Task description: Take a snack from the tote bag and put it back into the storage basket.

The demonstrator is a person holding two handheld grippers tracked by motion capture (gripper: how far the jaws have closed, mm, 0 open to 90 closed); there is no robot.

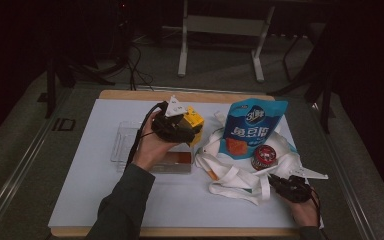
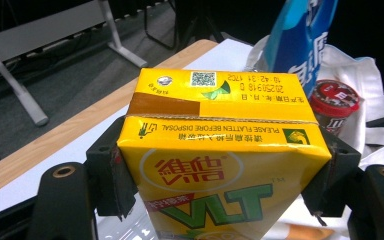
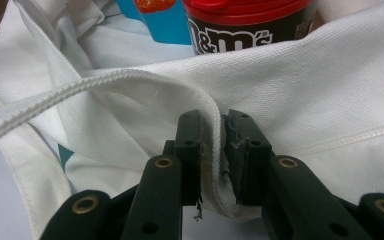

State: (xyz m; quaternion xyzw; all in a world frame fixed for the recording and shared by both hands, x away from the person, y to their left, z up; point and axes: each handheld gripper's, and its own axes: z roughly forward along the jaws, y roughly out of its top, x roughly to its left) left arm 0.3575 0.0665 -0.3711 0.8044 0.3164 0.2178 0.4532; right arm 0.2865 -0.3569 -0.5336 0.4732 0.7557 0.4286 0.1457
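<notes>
white canvas bag (image 1: 240, 175) strap is being pinched by your right tool (image 3: 212, 150), keeping it open while your left tool (image 2: 225, 175) is clamping the yellow carton (image 2: 220, 165) for loading.

"VLT" on the yellow carton (image 2: 220, 170); "m&m's" on the red-lidded jar (image 3: 250, 25).

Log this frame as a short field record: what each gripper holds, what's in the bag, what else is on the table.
left gripper: shut on yellow drink carton, held above the table
right gripper: shut on white bag strap
white tote bag: lies open on the table
in the bag: blue snack pouch, red-lidded M&M's tub
also on table: clear plastic tray
surface: white table sheet
</notes>
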